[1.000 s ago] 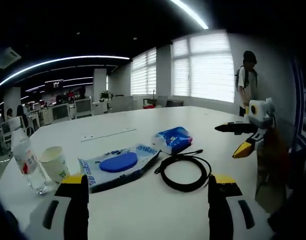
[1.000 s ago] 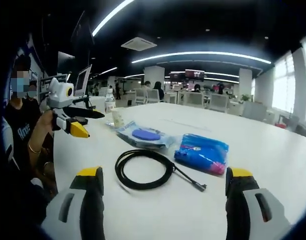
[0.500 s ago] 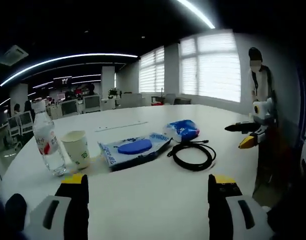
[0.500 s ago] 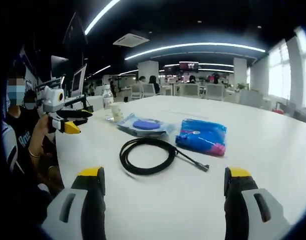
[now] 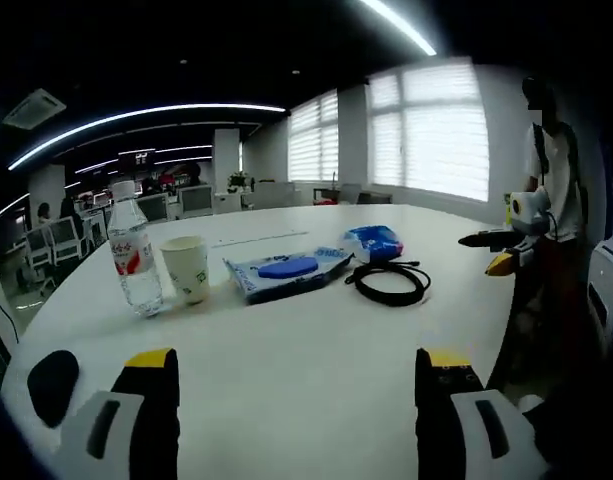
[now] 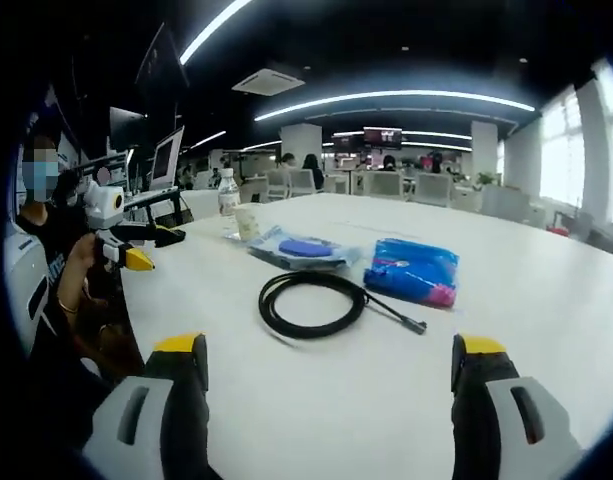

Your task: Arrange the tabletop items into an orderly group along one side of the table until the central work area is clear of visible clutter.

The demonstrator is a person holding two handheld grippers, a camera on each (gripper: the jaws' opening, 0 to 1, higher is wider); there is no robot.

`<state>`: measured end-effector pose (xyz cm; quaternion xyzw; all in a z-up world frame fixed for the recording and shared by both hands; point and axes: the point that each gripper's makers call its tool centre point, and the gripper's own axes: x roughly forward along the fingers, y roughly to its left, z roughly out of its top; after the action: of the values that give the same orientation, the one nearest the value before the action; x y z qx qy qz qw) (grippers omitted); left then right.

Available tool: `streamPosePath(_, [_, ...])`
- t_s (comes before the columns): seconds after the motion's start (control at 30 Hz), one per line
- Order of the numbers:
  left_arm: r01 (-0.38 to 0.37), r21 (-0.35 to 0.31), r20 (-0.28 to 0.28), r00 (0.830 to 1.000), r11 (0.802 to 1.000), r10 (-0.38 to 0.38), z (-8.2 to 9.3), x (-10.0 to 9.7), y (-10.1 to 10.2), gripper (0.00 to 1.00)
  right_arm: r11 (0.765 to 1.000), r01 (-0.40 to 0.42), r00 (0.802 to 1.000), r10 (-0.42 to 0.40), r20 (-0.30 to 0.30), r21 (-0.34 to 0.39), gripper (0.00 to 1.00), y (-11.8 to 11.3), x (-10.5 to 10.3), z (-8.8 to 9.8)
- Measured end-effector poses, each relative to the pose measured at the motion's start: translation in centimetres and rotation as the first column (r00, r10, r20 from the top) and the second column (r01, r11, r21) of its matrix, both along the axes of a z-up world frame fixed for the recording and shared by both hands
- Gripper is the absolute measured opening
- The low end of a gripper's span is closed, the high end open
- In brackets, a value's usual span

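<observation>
On table (image 5: 316, 370): bottle (image 5: 132, 251) w/ red label, text unreadable.

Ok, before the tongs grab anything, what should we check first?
1. Left tongs open and holding nothing: ok.
2. Right tongs open and holding nothing: ok.
3. Water bottle standing upright: ok.
4. Paper cup upright, beside the bottle: ok. Whether they touch: cannot tell.
5. Black cable coiled, lying apart from the blue packet: ok.
6. Middle of the table tidy: not ok, the wipes pack and the rest sit there.

Black fingers (image 5: 154, 420) with yellow tips
</observation>
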<state>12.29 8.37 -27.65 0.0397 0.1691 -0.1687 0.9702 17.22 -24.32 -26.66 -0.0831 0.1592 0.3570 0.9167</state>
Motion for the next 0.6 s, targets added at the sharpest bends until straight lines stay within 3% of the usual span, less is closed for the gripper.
streamPosePath(0.2, [-0.008,0.016,-0.034,0.999,1.0,0.008,-0.8,-1.4,1.3,0.98,0.999,0.007,1.0,-0.007,0.002,-0.037,0.99,0.0,-1.1,-0.6])
streamPosePath(0.4, [-0.025,-0.007,-0.015,1.0,1.0,0.025,-0.9,-2.0,2.1,0.98,0.998,0.034,0.999,-0.033,0.007,-0.052,0.99,-0.4,-1.5,-1.0])
streamPosePath(0.6, [-0.038,0.032,-0.027,0.999,0.999,0.039,-1.3,-2.4,2.6,0.99,0.996,0.041,0.999,-0.04,0.014,-0.076,0.98,-0.6,-2.0,-1.0])
